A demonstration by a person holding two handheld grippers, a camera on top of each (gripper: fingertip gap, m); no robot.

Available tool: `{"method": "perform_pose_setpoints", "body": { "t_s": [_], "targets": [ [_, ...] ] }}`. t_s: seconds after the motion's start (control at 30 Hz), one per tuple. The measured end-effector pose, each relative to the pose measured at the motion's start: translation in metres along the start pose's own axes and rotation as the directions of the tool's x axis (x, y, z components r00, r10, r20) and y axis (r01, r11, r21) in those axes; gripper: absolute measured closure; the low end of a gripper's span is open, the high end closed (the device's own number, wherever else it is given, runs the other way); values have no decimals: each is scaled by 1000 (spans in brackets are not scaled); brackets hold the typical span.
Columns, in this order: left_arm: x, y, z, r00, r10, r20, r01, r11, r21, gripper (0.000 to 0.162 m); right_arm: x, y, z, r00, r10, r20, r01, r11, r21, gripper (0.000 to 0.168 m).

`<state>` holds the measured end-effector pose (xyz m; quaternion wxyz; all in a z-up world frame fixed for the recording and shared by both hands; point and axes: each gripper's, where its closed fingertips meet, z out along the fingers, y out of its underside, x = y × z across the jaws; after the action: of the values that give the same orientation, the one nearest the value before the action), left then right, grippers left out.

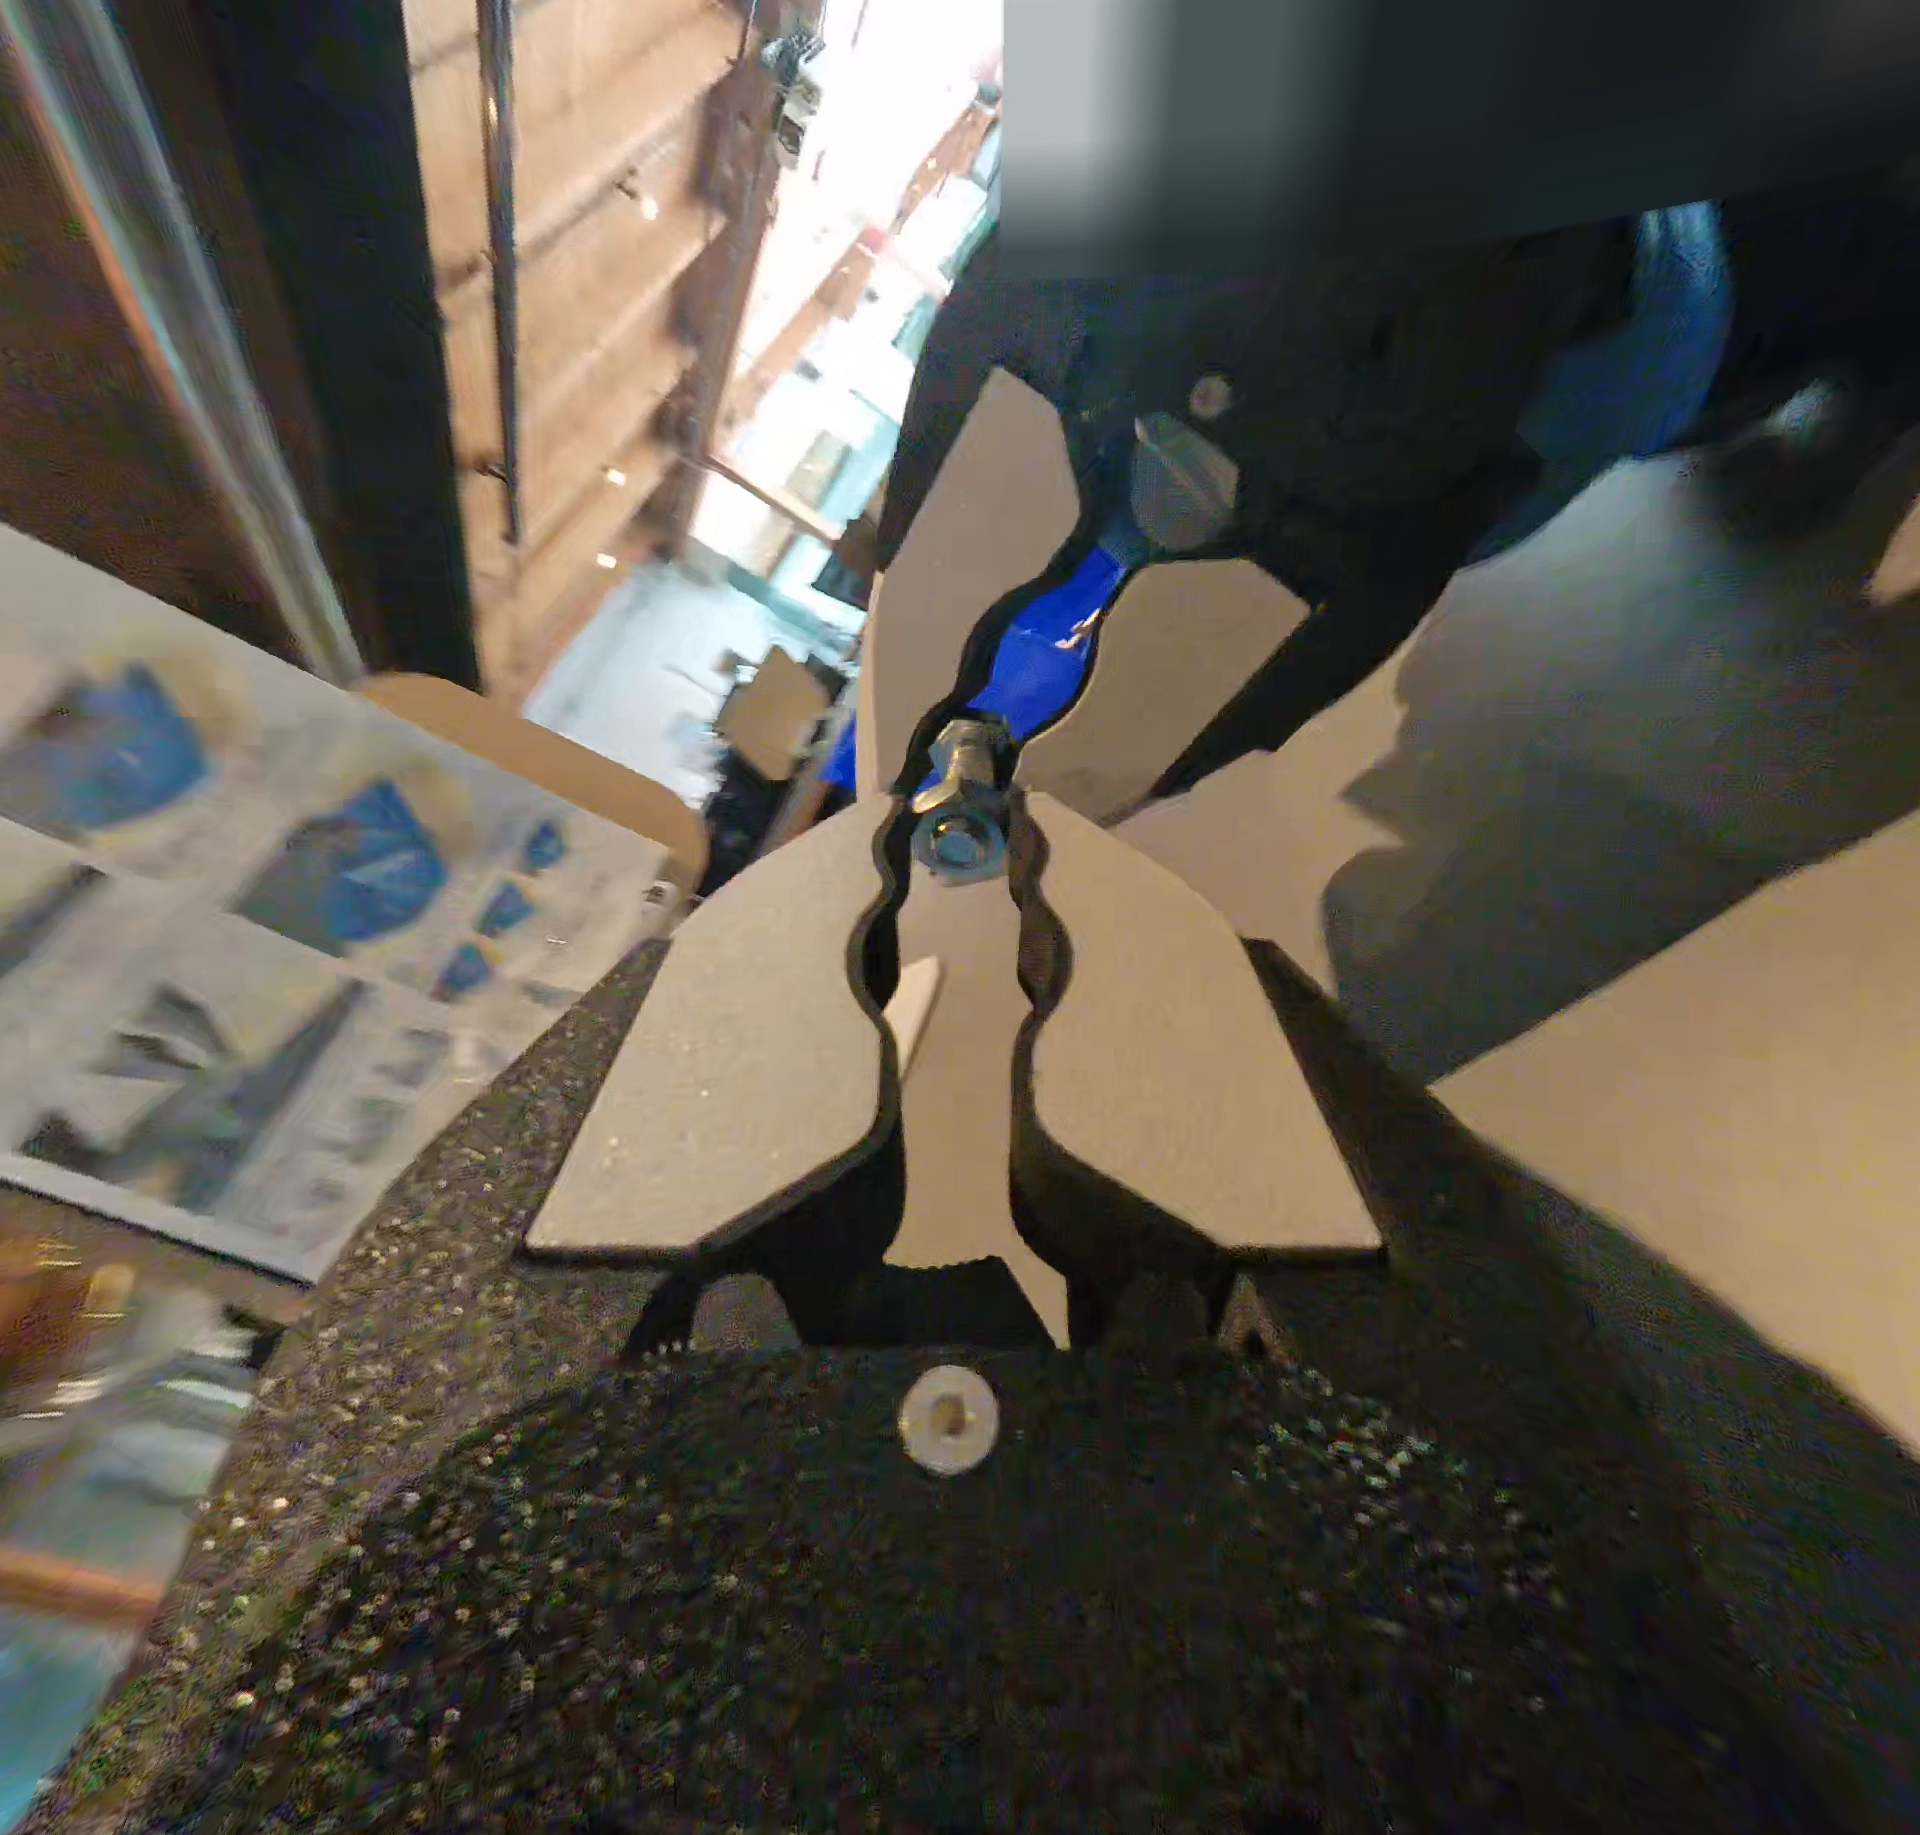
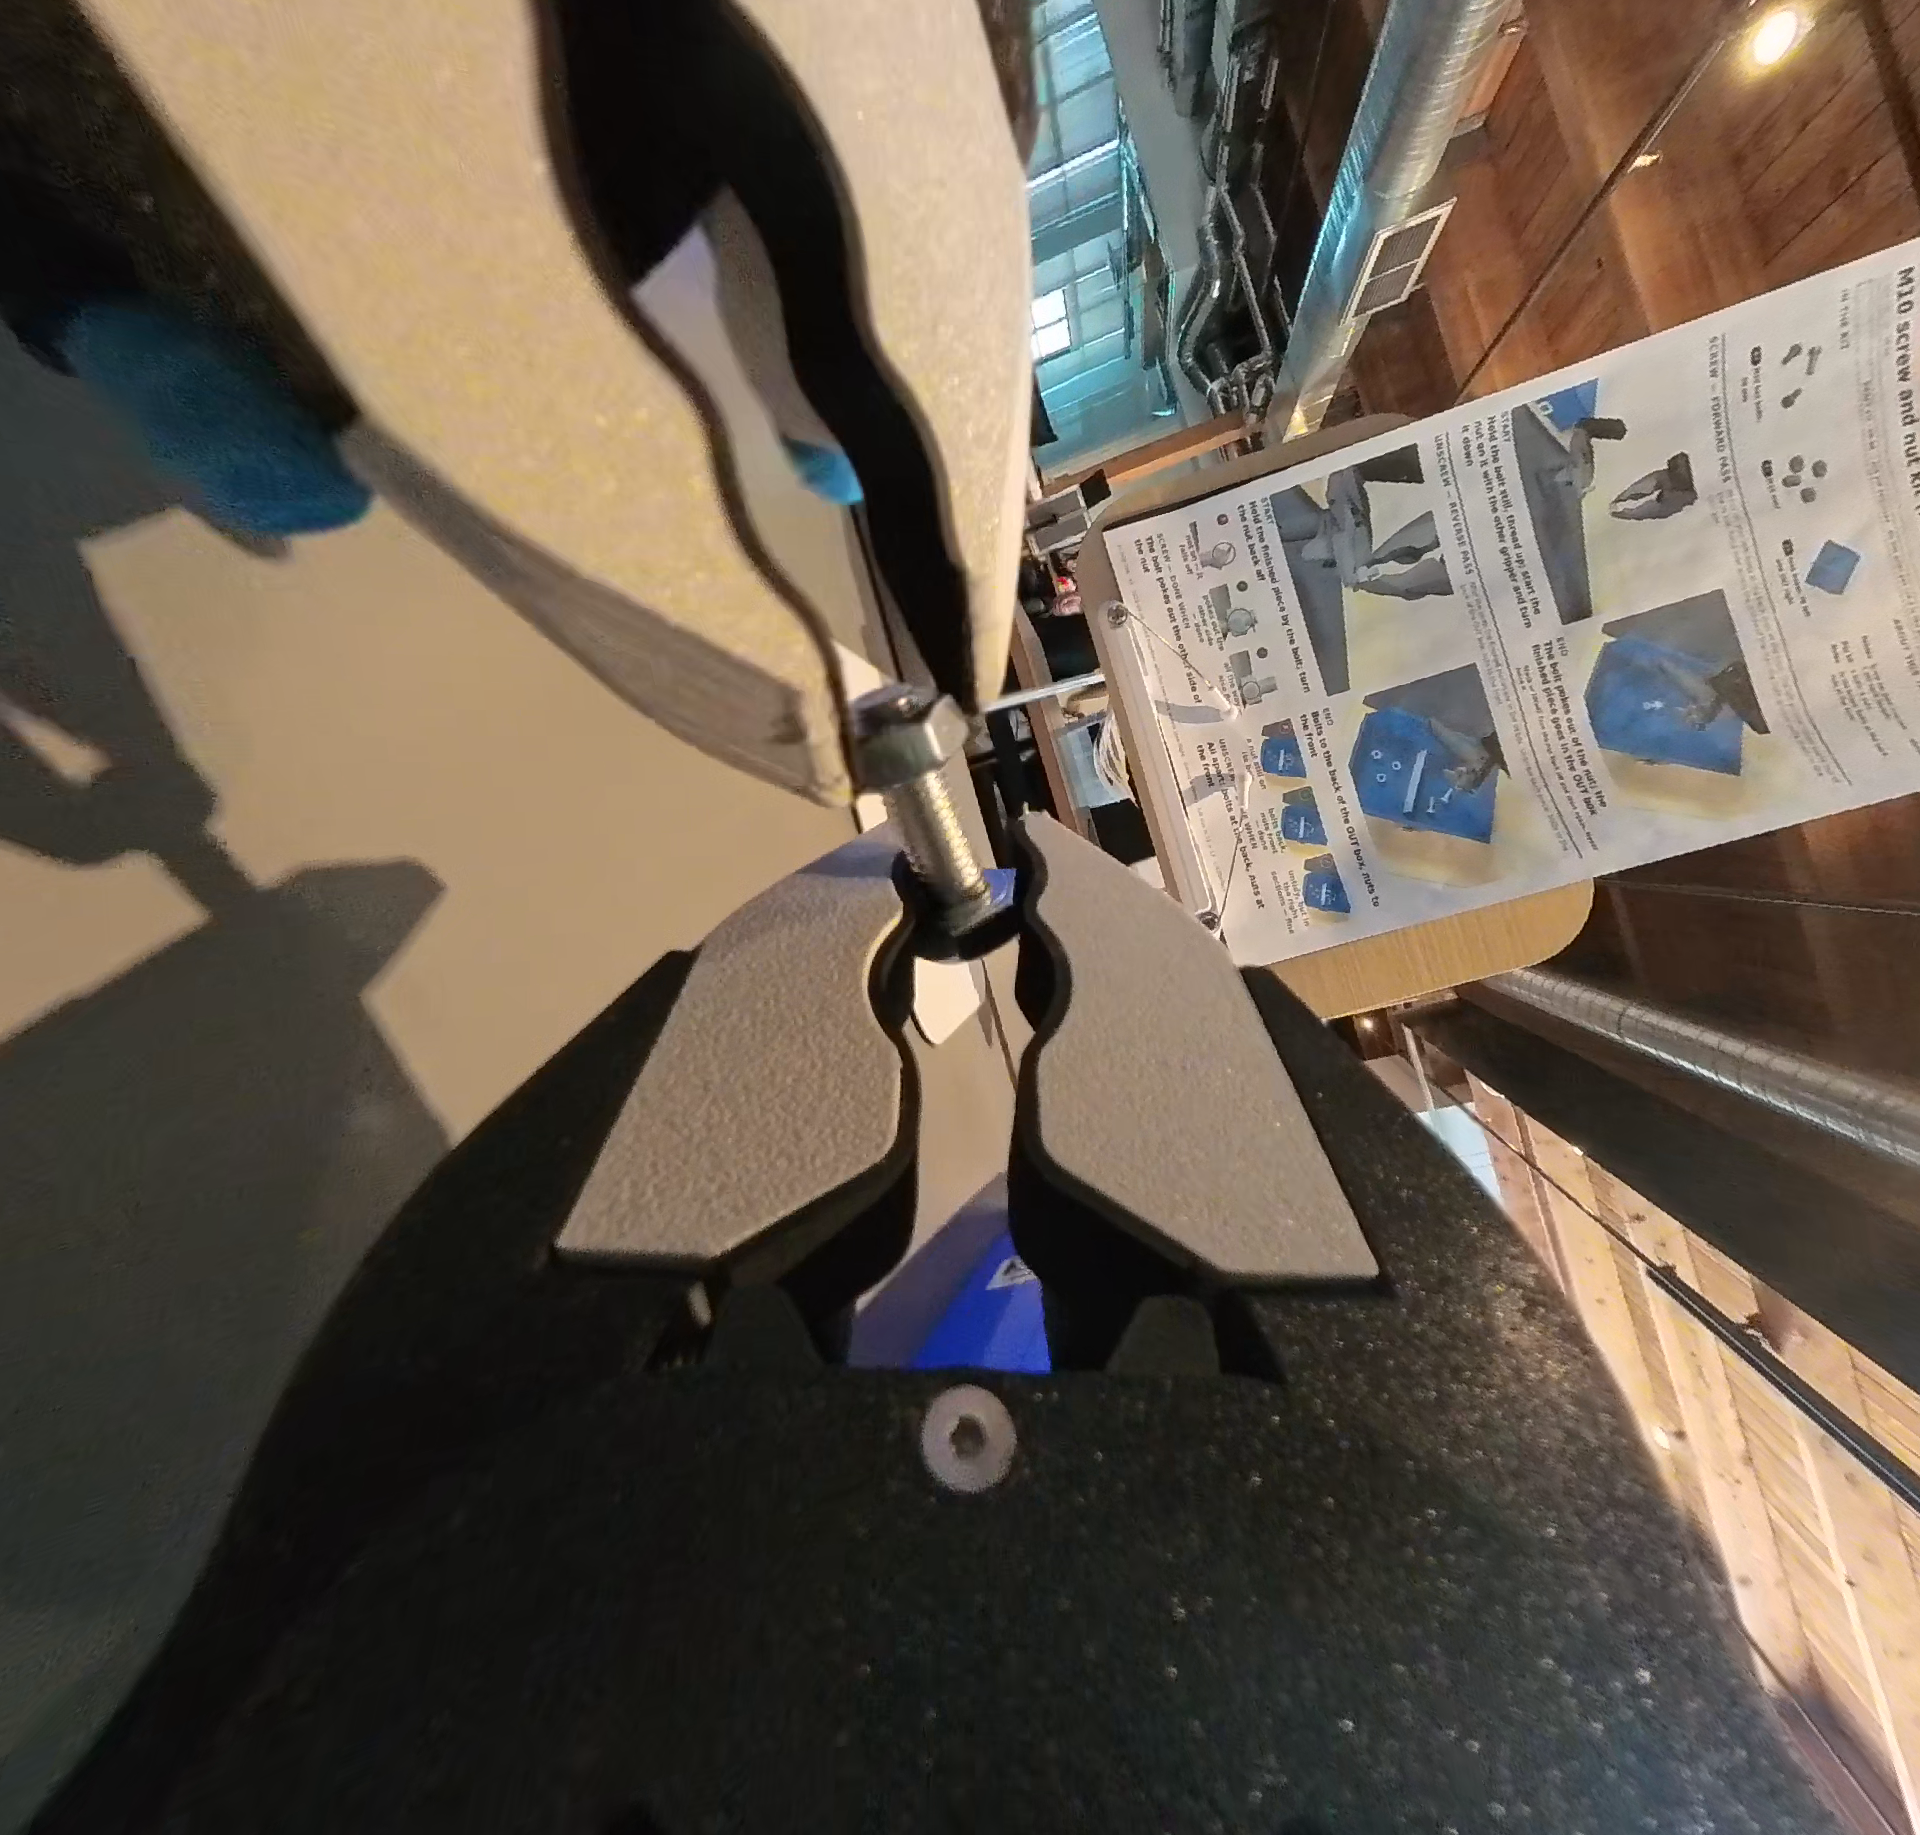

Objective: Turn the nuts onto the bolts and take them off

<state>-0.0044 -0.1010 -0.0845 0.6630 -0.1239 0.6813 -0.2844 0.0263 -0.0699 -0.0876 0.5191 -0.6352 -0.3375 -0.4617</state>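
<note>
Wood-panelled room with metal ducts (image 2: 1382, 175) and an illustrated instruction sheet (image 2: 1538, 590) behind: left gripper (image 1: 961, 840) jaws pinching the nut (image 1: 961, 843), right gripper (image 2: 961, 907) jaws pinching the bolt (image 2: 940, 855) head, both raised above the beige surface (image 2: 436, 746).

Bolt (image 2: 935, 840) and nut (image 2: 902, 736) are seen as bright, shiny metal, the shank threaded. Gripper pads (image 1: 748, 1047) are seen as matt, grainy grey on speckled rough black plastic. A glossy paper sheet (image 2: 1558, 632) is backed by wood.
</note>
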Motion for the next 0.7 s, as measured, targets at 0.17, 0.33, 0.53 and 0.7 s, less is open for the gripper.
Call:
{"method": "perform_pose_setpoints", "body": {
  "t_s": [0.17, 0.33, 0.53, 0.7],
  "targets": [
    [-14, -17, -6, 987, -155, 33, 150, 982, 113, 135, 2, 1, -1, 1000, 15, -3, -15, 1000, 3, 155],
    [-22, -9, -8, 804, -578, -138, 592, 798, 109, 134, 1, 0, 0, 1000, 10, -1, -10, 1000, 2, 155],
    [1, 3, 0, 692, -683, -234, 693, 719, -53, 141, 1, 0, 0, 1000, 8, -1, -8, 1000, 2, 155],
    [0, 3, 1, 922, -370, -111, 373, 928, 5, 143, 2, 0, 0, 1000, 12, -3, -12, 1000, 2, 155]
  ]
}}
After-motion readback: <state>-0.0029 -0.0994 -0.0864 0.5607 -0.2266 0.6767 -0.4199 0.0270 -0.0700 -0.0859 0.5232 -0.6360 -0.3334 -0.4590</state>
